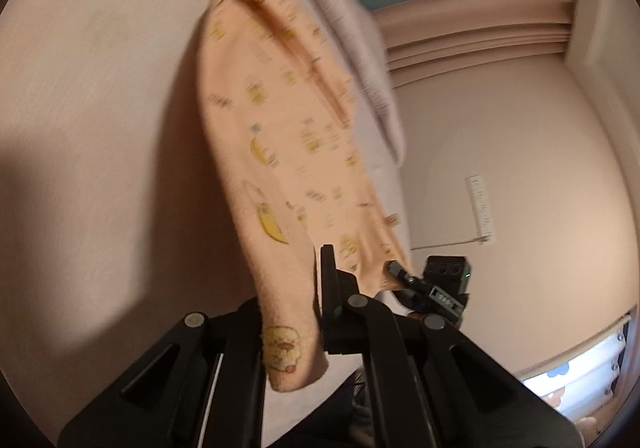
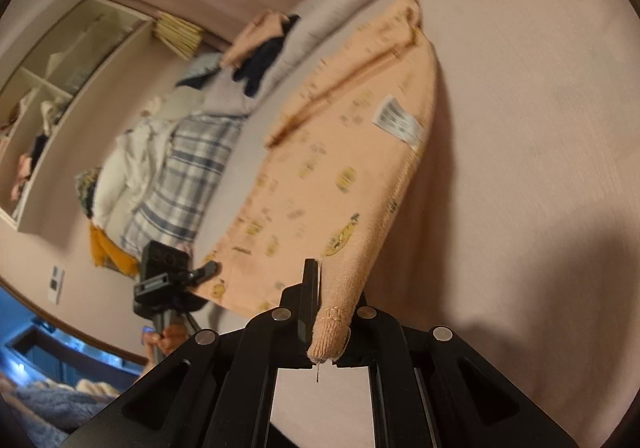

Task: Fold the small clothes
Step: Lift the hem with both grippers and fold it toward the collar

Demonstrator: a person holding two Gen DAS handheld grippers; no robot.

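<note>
Both tongs, left (image 1: 316, 312) and right (image 2: 326, 312), are clamped on corners of the peach garment (image 2: 332, 168); thin bites, so a tug could slip one loose

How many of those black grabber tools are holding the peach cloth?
2. The left gripper jaws pinch one near corner of the peach printed garment; the right gripper jaws pinch the other.

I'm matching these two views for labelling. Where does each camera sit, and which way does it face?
Left wrist: on the left gripper, facing along the peach banana-print garment across the pink bed sheet; the right gripper shows.
Right wrist: on the right gripper, facing the same garment; the left gripper shows.
Shared: garment, sheet, each other's gripper.
</note>
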